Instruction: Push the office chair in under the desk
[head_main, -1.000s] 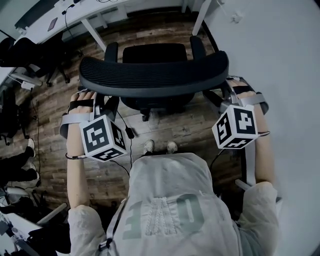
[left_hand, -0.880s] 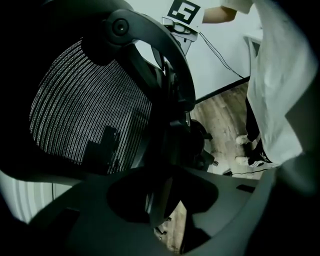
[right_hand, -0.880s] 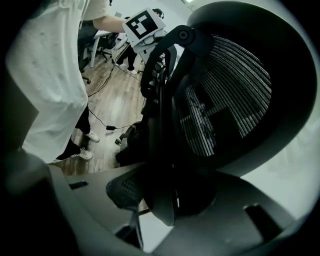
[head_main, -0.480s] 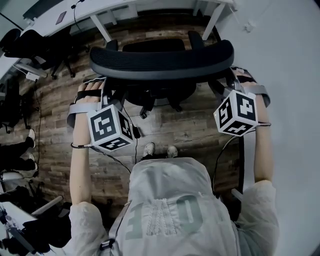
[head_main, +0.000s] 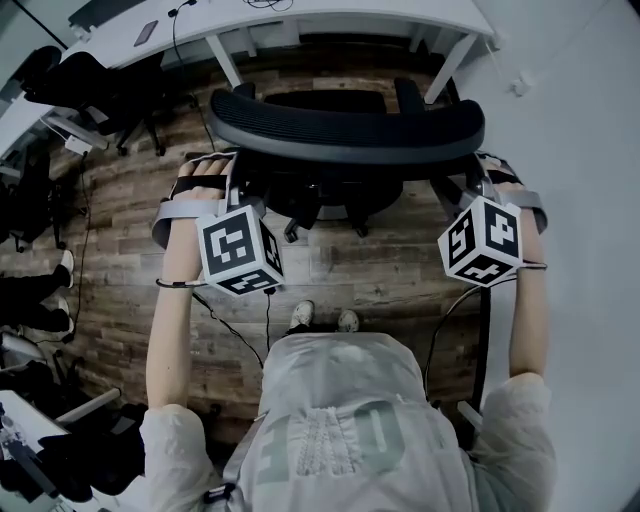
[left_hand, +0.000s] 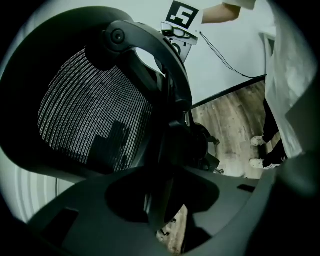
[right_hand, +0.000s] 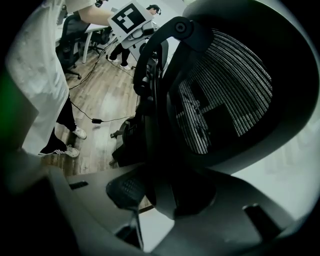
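1. Head view: since the earlier frame the office chair (head_main: 345, 125) has rolled across the wooden floor (head_main: 370, 260) toward the desk (head_main: 330, 15), and both arms have gone with it. Backrest faces the person; the seat's front lies close to the desk's edge, between the two white desk legs. Left claw (head_main: 238, 190) sits at the backrest's left end, right claw (head_main: 470, 188) at its right end, tips tucked below the top rail.
2. Left gripper view: left claw (left_hand: 165, 200) has the dark frame edge of the chair (left_hand: 95, 115) running between its jaws. The jaws have just been opening a little, yet both lie against the frame. Mesh back fills the left of the picture; the person's shoes (left_hand: 257, 142) stand on the floor at right.
3. Right gripper view: right claw (right_hand: 160, 200) is closed on the frame edge at the chair's (right_hand: 225, 95) other side, set fairly wide by the bar. Mesh back at right.
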